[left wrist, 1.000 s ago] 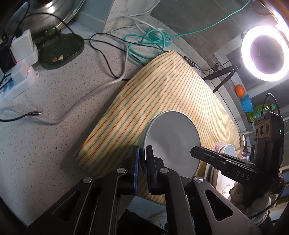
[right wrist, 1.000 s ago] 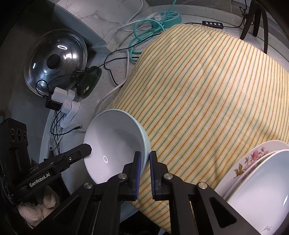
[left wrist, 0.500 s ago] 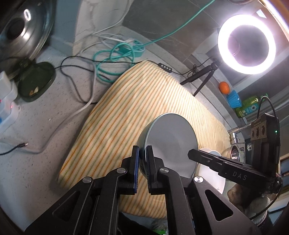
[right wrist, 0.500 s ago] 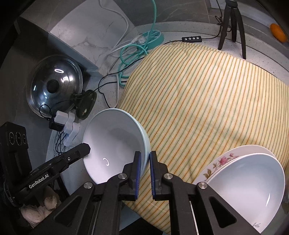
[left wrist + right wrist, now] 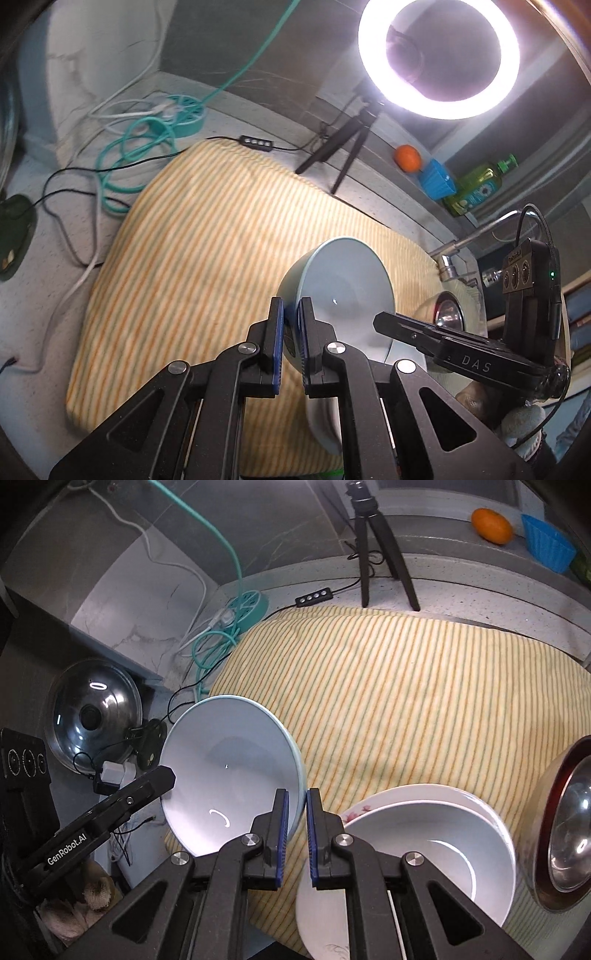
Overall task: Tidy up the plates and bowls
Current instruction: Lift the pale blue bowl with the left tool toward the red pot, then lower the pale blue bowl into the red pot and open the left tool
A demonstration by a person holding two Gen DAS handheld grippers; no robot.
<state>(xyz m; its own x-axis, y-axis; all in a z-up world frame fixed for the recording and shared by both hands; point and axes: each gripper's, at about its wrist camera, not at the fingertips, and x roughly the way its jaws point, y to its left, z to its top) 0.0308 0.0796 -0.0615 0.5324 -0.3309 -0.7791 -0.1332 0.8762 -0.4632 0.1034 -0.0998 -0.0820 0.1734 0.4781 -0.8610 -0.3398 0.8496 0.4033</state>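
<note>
A pale blue bowl point(image 5: 343, 291) is held in the air over the striped cloth point(image 5: 207, 251), tilted. My left gripper point(image 5: 291, 317) is shut on its rim at one side. My right gripper point(image 5: 294, 805) is shut on the rim at the opposite side; the bowl's white inside point(image 5: 229, 771) faces this camera. A white bowl point(image 5: 436, 849) sits on a flowered plate point(image 5: 354, 812) on the cloth at the lower right. A steel bowl with a red rim point(image 5: 565, 827) stands at the far right.
A ring light point(image 5: 439, 59) on a black tripod point(image 5: 373, 542) stands behind the cloth. Teal and white cables point(image 5: 218, 624) lie at the back left. A pot lid point(image 5: 92, 716) and a power strip lie left. An orange point(image 5: 491, 524), a blue cup point(image 5: 546, 546) and a green bottle point(image 5: 476, 181) sit on the back ledge.
Both grippers have carried the blue bowl up and to the right over the cloth. The white bowl, the plate and the steel bowl have come into the right wrist view.
</note>
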